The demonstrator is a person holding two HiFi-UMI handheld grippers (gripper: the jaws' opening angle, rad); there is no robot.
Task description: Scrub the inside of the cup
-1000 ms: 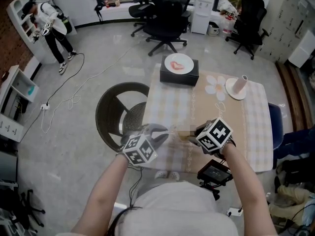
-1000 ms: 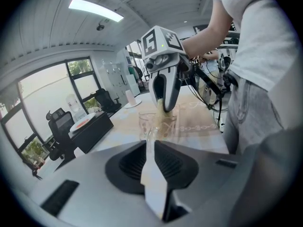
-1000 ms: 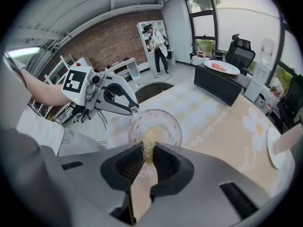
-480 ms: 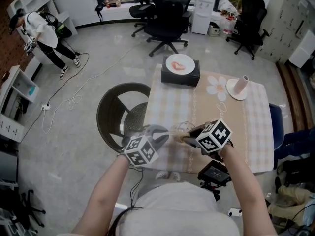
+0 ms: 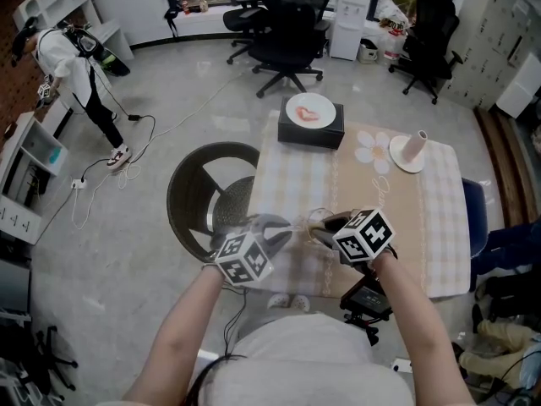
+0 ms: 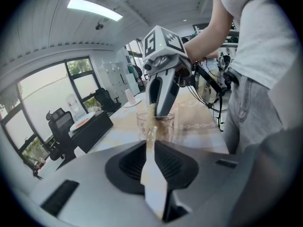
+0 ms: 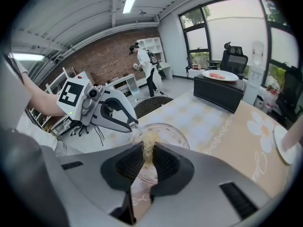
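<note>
Head view: clear glass cup near checked worktop front edge; black box behind, round wicker chair alongside. Left gripper view: left tongs clenched on thin rim. Right gripper view: right tongs grasping straw-like scrubber inside cup.

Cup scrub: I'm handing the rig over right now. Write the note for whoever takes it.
Left gripper: jaws shut on the rim of the cup, steadying it.
Right gripper: jaws shut on a tan fibrous scrubber, tips dipped into the cup.
Cup: clear glass, upright, at the near edge of the table.
Done: cup gripped, scrubber inside it.
Left: work the scrubber round the inner wall and bottom, then lift it out. How clean the glass is cannot be judged.
</note>
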